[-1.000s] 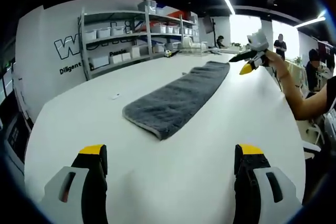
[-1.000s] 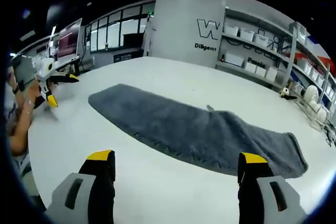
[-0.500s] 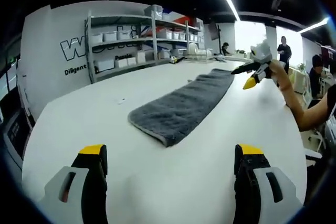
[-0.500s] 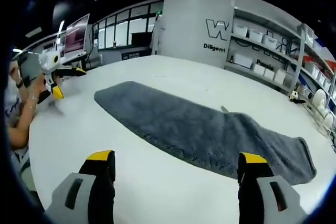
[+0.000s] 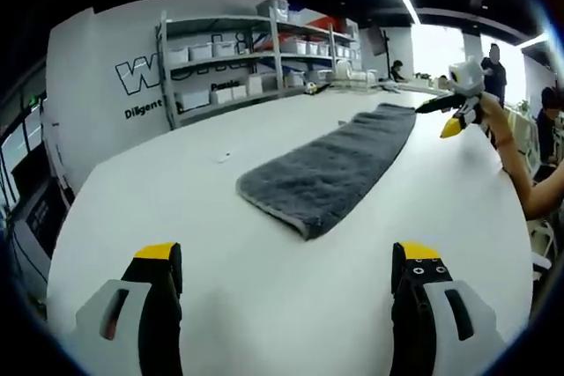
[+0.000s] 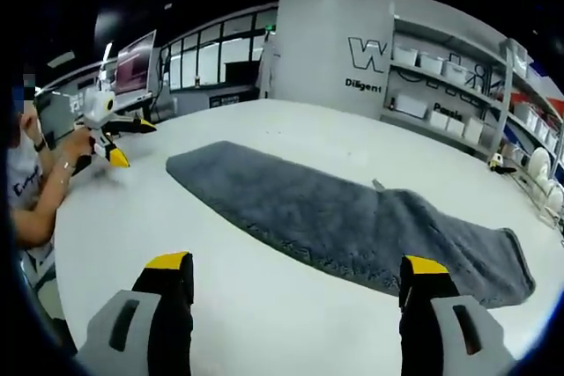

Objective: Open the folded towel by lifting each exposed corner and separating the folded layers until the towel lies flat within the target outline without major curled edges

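Bright ceiling strips, fisheye-warped edges, sharp

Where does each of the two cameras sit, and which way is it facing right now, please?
Left gripper view: rides the left gripper, jaws apart, looking along the grey towel from one short end; right gripper and forearm show.
Right gripper view: rides the right gripper, jaws apart, facing the towel's long side.
Shared: towel, white table, shelving.

Plain dark grey towel on a white table

One towel, two grippers, one table.
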`<state>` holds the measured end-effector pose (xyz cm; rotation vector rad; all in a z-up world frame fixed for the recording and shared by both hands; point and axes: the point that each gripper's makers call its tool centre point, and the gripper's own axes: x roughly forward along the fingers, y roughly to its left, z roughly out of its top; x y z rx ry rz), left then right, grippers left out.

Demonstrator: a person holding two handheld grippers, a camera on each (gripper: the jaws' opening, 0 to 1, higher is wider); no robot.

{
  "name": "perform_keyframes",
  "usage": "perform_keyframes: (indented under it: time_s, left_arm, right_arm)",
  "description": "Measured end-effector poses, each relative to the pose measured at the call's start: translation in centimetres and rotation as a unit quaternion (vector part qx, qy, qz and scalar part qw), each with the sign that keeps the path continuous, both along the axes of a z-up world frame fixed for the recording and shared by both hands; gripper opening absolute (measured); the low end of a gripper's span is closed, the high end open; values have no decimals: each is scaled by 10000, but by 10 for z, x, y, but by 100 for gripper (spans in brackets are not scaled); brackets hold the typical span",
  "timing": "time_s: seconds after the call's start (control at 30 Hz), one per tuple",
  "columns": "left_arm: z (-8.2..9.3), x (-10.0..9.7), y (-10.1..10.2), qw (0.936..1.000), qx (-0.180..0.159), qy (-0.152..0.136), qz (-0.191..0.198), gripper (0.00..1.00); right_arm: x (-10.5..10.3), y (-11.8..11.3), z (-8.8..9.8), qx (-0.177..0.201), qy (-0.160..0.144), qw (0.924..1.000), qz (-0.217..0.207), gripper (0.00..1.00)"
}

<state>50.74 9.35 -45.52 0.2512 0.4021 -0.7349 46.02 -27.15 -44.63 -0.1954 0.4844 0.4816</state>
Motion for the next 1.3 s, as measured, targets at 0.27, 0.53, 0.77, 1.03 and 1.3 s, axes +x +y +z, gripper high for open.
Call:
perform_keyframes:
  time_s: [0.27, 0.53, 0.77, 1.03, 1.3]
  left_arm:
    - [24, -1, -41, 9983, -330, 45, -475, 92]
    - [44, 26, -65, 9988, -115, -30, -475, 86]
    - [24, 55, -77, 9987, -333, 219, -322, 79]
    - [-13, 83, -79, 9984, -114, 556, 52, 71]
    - [-26, 101, -72, 9980, 33, 540, 331, 41]
  right_arm:
    - [-4, 4, -9, -206, 76, 9997, 56, 99]
    - [-6, 14, -7, -52, -5, 9997, 229, 99]
    - [-8, 13, -4, -30, -78, 9997, 212, 99]
    - [-8, 13, -5, 8, -63, 9997, 242, 99]
    - [-8, 21, -8, -18, -40, 9994, 341, 99]
